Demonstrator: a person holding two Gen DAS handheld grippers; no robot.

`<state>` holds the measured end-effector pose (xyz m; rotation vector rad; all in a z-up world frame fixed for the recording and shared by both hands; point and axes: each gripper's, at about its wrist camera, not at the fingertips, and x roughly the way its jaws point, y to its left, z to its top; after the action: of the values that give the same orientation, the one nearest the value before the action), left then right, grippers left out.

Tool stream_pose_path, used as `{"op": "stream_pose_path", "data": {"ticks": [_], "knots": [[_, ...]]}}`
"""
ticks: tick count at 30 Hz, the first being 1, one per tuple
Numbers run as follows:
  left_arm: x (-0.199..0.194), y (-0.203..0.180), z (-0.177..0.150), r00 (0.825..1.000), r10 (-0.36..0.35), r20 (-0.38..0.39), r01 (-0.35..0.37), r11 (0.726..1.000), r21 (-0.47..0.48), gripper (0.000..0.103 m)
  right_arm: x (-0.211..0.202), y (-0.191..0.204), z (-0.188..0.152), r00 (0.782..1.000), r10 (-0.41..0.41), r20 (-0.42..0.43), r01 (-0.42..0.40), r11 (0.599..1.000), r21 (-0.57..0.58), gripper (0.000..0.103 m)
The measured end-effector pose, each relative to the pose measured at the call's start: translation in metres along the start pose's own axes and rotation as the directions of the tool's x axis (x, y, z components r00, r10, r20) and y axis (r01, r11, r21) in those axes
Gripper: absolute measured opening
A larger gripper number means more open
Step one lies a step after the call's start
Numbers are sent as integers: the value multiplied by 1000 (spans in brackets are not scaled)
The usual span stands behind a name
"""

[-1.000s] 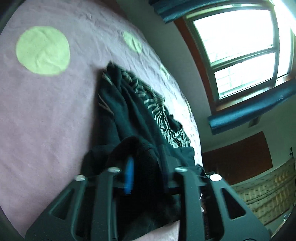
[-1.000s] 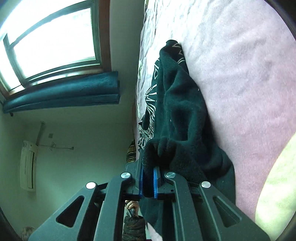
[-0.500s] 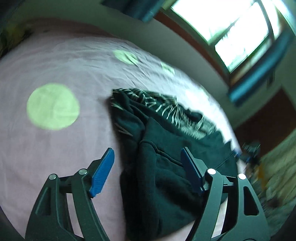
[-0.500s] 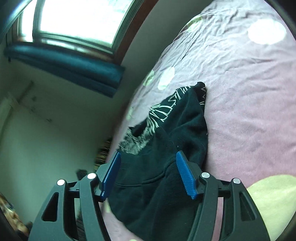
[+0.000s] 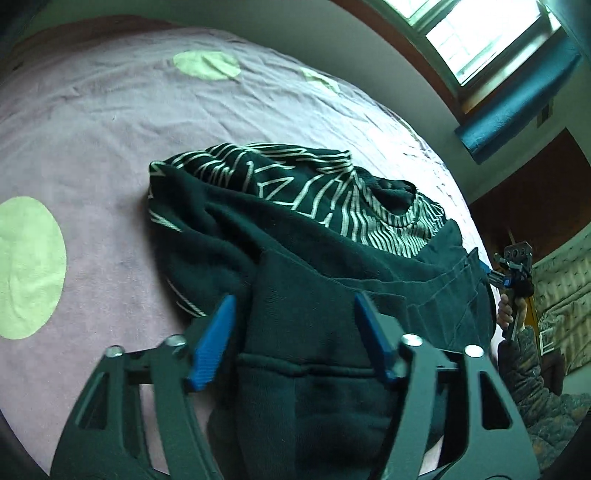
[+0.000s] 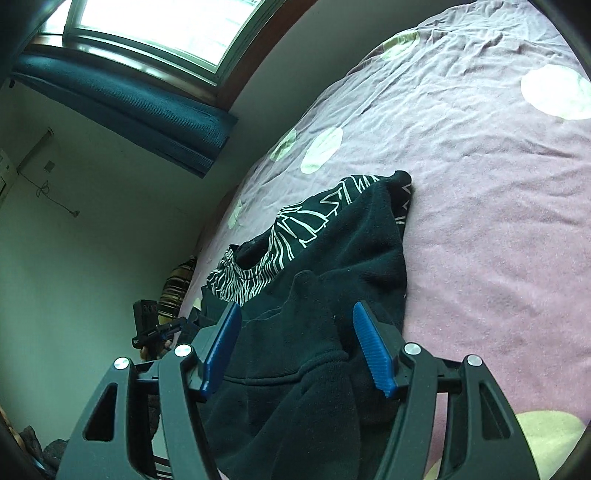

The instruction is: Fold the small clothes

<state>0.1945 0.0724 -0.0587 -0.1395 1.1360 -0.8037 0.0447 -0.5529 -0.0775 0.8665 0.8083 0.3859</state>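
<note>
The near edge of the bed is blocked by a heap of dark clothes. Lots of bare pink sheet is left open toward the far edge and both side edges.

Each camera sits just behind its own tongs, looking forward and down, close over the dark garment on the bed. The left view faces from one end, the right from the opposite end; both share garment, bedspread and window.
</note>
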Motion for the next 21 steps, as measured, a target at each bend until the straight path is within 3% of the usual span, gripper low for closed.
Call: {"op": "stream_pose_path", "data": {"ticks": [2, 7, 16, 18, 21], "knots": [[1, 1, 0, 1000, 7, -5, -7, 1000, 6, 40, -1, -1, 1, 1000, -11, 2, 11, 1000, -7, 64], [-8, 0, -4, 998, 57, 24, -58, 998, 28, 16, -10, -6, 6, 1000, -8, 28, 8, 1000, -12, 64], [-13, -20, -3, 987, 154, 47, -159, 981, 108, 18, 18, 22, 5, 998, -42, -45, 35, 987, -159, 64], [-14, -27, -3, 981, 185, 53, -190, 972, 138, 27, 25, 27, 3, 996, -74, -58, 62, 980, -191, 61], [-10, -35, -6, 973, 225, 44, -229, 957, 180, 36, 29, 30, 0, 990, -126, -61, 110, 970, -214, 47]]}}
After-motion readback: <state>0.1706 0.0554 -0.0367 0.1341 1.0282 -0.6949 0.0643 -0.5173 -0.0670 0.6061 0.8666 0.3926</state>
